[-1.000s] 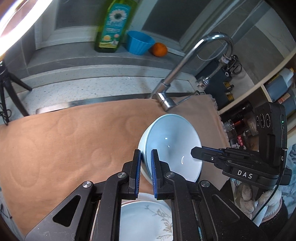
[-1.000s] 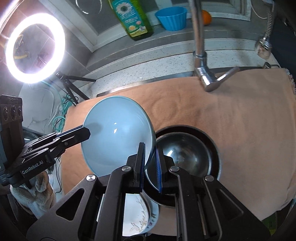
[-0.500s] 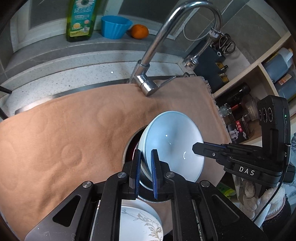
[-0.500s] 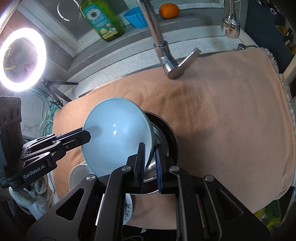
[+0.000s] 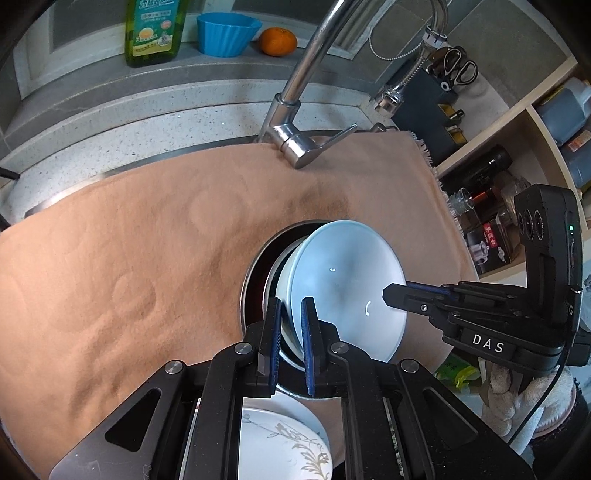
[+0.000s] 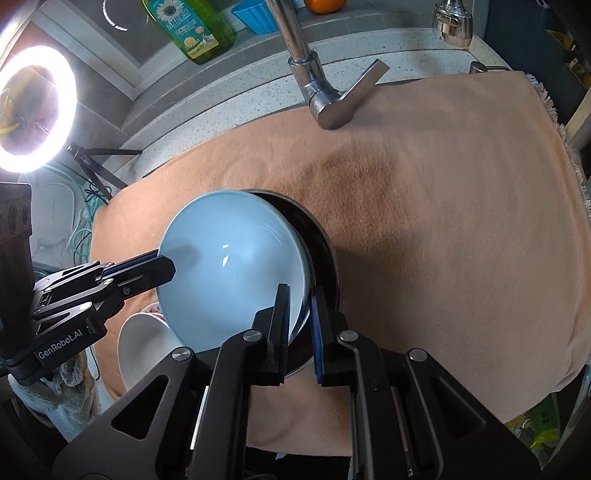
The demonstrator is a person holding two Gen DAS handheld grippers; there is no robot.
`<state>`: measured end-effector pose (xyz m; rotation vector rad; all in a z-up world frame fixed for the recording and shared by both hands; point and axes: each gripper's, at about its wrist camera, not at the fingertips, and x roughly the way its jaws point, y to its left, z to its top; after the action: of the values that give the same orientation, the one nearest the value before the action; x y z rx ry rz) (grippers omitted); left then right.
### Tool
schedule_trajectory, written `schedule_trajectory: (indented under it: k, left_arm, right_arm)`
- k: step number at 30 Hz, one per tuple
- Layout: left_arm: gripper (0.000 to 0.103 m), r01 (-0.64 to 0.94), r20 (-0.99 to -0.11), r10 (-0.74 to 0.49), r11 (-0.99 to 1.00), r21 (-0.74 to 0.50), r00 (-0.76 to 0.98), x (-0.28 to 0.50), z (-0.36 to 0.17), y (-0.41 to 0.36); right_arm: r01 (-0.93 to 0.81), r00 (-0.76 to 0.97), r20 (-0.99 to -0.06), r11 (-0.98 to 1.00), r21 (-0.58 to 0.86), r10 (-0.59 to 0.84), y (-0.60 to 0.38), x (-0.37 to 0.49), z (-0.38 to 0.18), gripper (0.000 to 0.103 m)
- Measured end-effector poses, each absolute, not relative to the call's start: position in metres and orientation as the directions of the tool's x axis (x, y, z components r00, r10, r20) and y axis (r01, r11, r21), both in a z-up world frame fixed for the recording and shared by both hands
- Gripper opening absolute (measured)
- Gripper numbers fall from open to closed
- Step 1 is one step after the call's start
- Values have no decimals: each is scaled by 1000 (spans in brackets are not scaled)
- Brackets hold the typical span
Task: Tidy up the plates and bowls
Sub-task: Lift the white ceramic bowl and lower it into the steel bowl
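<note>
Both jaws are clenched on one pale blue bowl [image 5: 343, 291]: the left gripper [image 5: 291, 325] pinches its rim on one side, the right gripper [image 6: 299, 317] the opposite side; the bowl hangs tilted over one dark metal bowl [image 6: 317, 251] just beyond the jaws; one white floral plate [image 5: 284, 443] lies below the left jaws; all rest on one tan cloth [image 5: 129, 258]. Beyond stand one tap [image 5: 295, 110], one green bottle [image 5: 153, 29], one blue cup [image 5: 227, 31], one orange [image 5: 277, 40]; the grippers read "DAS" and "GenRobot.AI".
</note>
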<state>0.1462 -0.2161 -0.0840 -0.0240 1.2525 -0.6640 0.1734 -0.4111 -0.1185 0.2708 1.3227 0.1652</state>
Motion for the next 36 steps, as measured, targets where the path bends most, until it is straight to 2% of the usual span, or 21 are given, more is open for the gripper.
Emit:
schedule_trajectory:
  k: [30,32,36]
  left_arm:
    - [9,439,-870,-470,820,-368,148,148,-90,-211]
    - [9,440,-866,-474,819,-368,158,148,-86,-209]
    - [9,438,-857,-480,822,-365,186,149,-78,-200]
  right_arm:
    - [23,241,-930,956,292,278,-410,170,-125,11]
    - [29,249,-925,953,302,286,-413,170,-123,12]
    - [34,277,-908,941,336,314,-418,166,-116,23]
